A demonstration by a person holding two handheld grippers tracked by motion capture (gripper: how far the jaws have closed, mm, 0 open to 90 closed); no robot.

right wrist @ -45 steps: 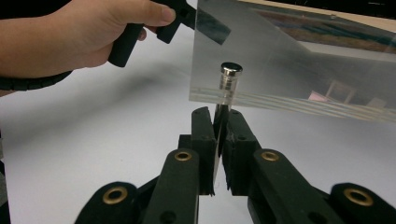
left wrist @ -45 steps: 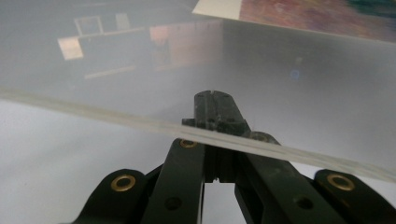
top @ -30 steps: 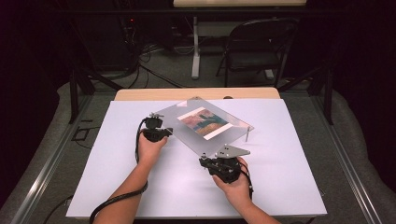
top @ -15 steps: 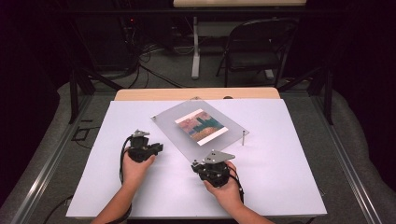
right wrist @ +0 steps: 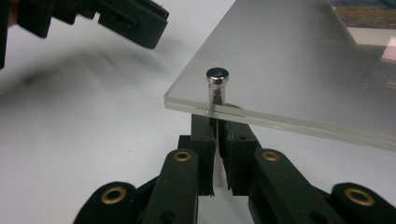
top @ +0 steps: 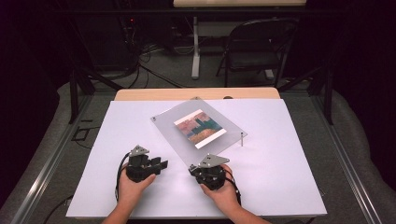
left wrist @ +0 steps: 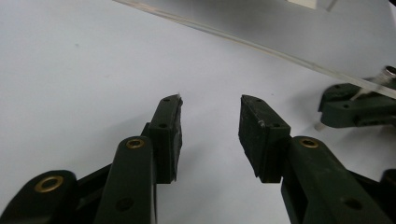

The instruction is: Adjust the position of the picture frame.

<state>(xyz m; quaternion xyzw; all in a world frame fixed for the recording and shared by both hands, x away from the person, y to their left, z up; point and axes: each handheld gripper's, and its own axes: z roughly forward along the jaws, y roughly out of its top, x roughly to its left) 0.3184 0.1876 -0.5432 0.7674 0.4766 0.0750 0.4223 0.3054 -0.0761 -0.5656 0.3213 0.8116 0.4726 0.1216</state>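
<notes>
A: Looking at the clear acrylic frame (top: 198,128) first: lying near the middle of the white table (top: 289,186), sandwiching a printed picture (top: 200,128) between its two clear plates.

B: Sitting flat?

A: Tilting slightly, near corner raised off the tabletop. Showing a metal pin (right wrist: 217,84) poking up through that corner, round head above the plate, shaft running down beneath.

B: Right gripper (right wrist: 217,140)?

A: Clamping narrow on the pin's shaft below the plate, pads pressing from both sides. Appearing in the high view (top: 211,175) at the frame's near corner.

B: And the left gripper (left wrist: 210,121)?

A: Standing about half open, having just been opening, gripping nothing, only bare table between the pads. Hovering just left of the frame's edge (left wrist: 243,39), apart from it; sitting beside the right hand in the high view (top: 144,165).

B: Anything else around?

A: Another pin (top: 242,139) standing upright at the frame's right corner. Beyond the table, a folding chair (top: 257,46) and cables on the floor, well apart. Nothing blocking the frame.
</notes>
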